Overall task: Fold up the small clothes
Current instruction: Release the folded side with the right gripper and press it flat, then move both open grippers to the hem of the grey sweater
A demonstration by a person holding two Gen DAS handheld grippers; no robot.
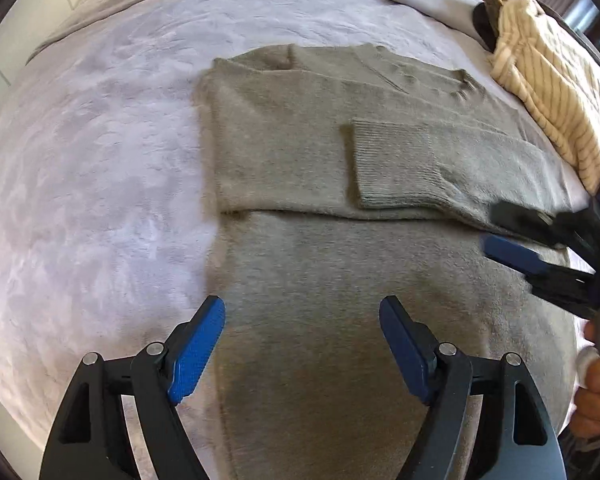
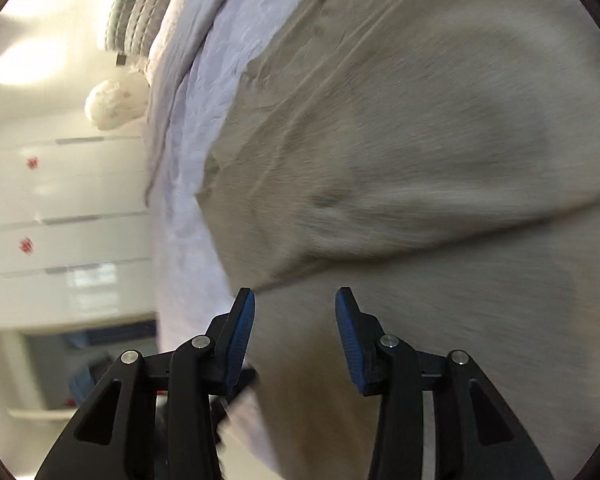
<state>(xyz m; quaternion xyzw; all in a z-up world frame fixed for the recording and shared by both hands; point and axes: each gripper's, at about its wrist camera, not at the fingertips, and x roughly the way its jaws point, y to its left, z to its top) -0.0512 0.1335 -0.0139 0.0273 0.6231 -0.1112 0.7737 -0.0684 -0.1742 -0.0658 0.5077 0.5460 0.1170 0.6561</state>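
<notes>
Wide bare lilac bedspread lies left of the grey sweater, a striped garment crowds its far right edge, and the sweater lies flat mid-bed, sleeves folded across, under the left gripper and right gripper, both gaping empty

This is a bedroom in a home: the work surface is a bed spread with a pale lilac textured cover, on which a grey knitted sweater lies flat. A cream striped garment is heaped near the bed's far edge (knitwear too, by the look of it). Beside the bed stand glossy white wardrobe doors with long bar handles and small red stickers.
</notes>
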